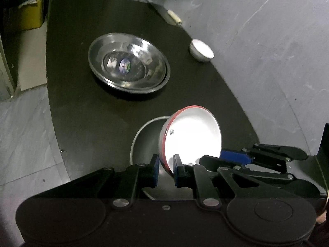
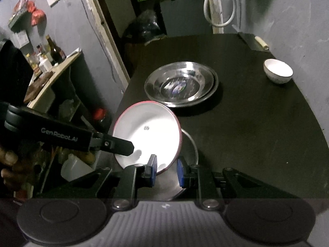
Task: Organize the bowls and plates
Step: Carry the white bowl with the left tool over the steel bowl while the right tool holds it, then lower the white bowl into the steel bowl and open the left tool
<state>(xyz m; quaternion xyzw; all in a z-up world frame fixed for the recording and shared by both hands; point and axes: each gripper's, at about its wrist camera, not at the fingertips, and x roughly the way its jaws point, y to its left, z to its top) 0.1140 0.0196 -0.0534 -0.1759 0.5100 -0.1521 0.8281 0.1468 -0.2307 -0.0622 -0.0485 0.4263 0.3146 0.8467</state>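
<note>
On the left of the left wrist view, the left gripper (image 1: 166,169) has its blue-padded fingers (image 1: 155,169) pinching the near rim of a white enamel bowl with a red rim (image 1: 192,138). The bowl is tilted steeply, its opening facing the lower right of the frame and its round mouth standing nearly on edge. Right of it, the right gripper (image 1: 236,156) reaches in from the lower right edge, its fingers at the bowl's other side.

In the right wrist view the same white bowl (image 2: 147,136) sits left of centre, opening turned toward the camera and upper left. The right gripper (image 2: 166,169) has its fingers (image 2: 153,169) closed on the bowl's lower rim, so both grippers hold it. The left gripper's dark arm comes in from the left edge, across the bowl's inside.

Just under the tilted bowl lies a flat grey metal plate (image 1: 144,140), partly hidden, on the dark round surface (image 1: 82,113). Above centre a stack of shiny steel bowls (image 1: 128,65), at least two nested, looks already sorted. At upper right a small white ceramic bowl (image 1: 201,50) stands alone, upright, well apart from the rest.

I judge the job about midway: the steel bowls are gathered, the white enamel bowl is in the air, and the small bowl and grey plate seem yet to be placed.
</note>
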